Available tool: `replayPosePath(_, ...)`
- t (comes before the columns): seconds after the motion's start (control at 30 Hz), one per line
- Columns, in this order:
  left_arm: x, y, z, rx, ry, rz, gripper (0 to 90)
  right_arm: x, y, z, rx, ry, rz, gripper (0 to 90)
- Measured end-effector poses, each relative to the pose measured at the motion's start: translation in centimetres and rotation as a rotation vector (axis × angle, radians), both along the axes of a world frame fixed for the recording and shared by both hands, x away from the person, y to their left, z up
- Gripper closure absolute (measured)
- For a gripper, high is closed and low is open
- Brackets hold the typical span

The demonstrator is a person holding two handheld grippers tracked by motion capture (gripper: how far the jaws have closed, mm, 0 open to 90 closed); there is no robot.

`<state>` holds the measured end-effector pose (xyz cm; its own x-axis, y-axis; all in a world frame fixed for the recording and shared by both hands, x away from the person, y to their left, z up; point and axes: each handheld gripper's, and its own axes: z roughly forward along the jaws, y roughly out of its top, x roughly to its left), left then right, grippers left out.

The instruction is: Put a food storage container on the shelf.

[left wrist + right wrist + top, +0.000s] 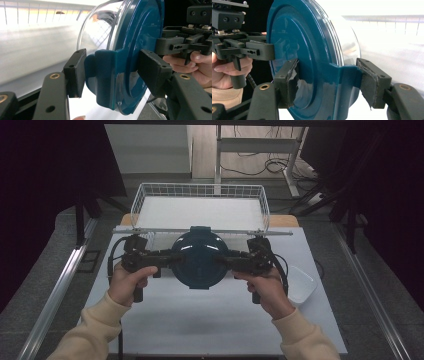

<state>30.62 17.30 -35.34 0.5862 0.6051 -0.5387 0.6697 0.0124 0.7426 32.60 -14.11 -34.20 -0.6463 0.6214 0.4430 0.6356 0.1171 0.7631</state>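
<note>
Just before the basket [200, 195], both tools [161, 257] [235, 260] clamp the lidded container's [199, 257] opposite edges.

Glossy plastic, clear bowl, matt black jaws

We see a container [120, 62] with a glossy, smooth teal plastic lid [307, 57] over a clear, shiny body; the jaws' pads look matt black, and those of the right gripper [332, 85] are frayed; the basket [200, 202] is white coated wire; the bench [200, 320] is matt white.
</note>
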Motion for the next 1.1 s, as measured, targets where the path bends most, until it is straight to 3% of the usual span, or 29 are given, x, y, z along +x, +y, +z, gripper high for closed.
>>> replayPosePath(0.33, 1.9, 0.2, 3.7, 0.006, -0.051, 0.003, 41.6, 1.8, 0.2, 3.6, 0.003, -0.047, 0.008, 36.7)
replayPosePath(0.63, 3.5, 0.1, 5.6, 0.014, -0.080, 0.002, 41.8, 3.6, 0.0, 5.7, 0.013, -0.068, 0.010, 37.2)
replayPosePath(1.1, 7.2, 0.4, 8.4, 0.009, -0.081, -0.009, 42.0, 6.8, 0.1, 8.5, 0.015, -0.076, 0.008, 37.3)
